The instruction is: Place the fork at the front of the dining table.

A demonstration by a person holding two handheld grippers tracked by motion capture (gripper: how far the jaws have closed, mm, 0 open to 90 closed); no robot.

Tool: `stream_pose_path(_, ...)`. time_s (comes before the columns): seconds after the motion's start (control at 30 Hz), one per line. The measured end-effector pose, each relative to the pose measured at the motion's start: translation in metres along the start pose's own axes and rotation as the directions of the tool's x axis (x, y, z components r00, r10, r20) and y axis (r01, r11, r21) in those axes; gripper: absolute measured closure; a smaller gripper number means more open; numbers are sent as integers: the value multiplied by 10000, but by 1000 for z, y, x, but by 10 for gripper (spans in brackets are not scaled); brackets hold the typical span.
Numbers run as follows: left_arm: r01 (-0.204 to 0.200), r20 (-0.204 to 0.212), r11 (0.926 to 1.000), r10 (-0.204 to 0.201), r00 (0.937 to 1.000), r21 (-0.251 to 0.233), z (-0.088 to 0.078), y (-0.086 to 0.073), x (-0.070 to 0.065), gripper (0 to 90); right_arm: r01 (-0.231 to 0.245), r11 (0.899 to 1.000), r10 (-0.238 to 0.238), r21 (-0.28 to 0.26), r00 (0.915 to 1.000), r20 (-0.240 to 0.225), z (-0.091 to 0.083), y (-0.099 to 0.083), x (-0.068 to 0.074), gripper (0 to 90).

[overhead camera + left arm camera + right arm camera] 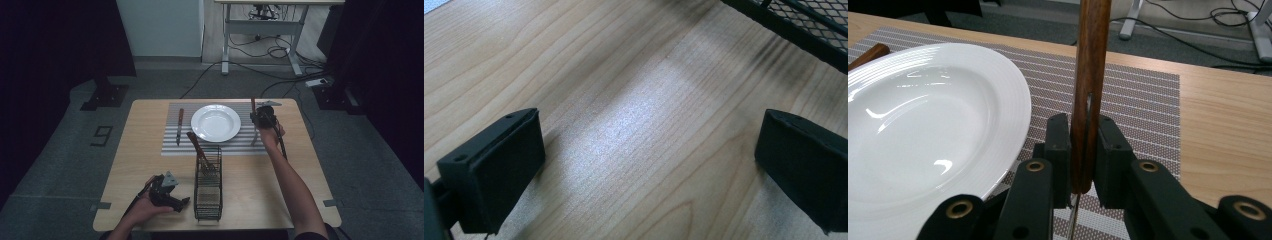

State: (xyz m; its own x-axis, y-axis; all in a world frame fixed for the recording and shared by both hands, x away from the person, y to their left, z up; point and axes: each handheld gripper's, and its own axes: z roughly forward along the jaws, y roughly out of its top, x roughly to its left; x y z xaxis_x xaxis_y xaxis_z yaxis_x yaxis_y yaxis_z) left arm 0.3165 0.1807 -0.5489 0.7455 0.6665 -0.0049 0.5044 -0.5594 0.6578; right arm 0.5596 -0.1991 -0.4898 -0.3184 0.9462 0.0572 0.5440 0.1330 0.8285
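— High view first: what room, what surface?
— Grey floor, dark curtains on both sides, pale desk frame and cables at the back. Wooden table (150,165) in the middle, with striped mat (172,145) on its far half.
— On the mat?
— White plate (216,122) at the centre. Knife (179,125) with brown handle just left of the plate, lying flat. Black wire basket (207,192) near the front edge, with one wooden-handled utensil (196,145) leaning out toward the plate.
— And the grippers?
— Left gripper (181,203) low at the front left, just beside the basket, held in a hand. Right gripper (256,116) above the right edge of the mat, beside the plate, with a brown handle (253,104) rising from it.
— Left gripper view?
— Bare wood grain under two black jaws, spread wide, nothing between. Left gripper (649,160) empty. Corner of the basket (804,30) at upper right.
— Right gripper view?
— Right gripper (1083,150) closed tight on the handle (1093,60), upright, with a thin metal part below the jaws. Kind of utensil: cannot tell. Plate (923,140) to the left, mat (1143,100) beneath, table (1228,125) to the right.
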Motion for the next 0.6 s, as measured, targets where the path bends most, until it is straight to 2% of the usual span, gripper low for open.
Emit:
stream_pose_path(0.17,3,-1,10000,-3,10000,-2,0,0,0,0,23,10000,-23,-16,10000,88,6,-1,4,794)
stream_pose_path(0.4,0,15,10000,0,10000,-2,0,0,0,0,81,9985,-92,536,9997,217,20,3,5,793)
stream_pose_path(0.6,-12,18,10000,12,10000,-2,1,1,0,0,-176,9978,150,647,9991,400,31,-1,2,791)
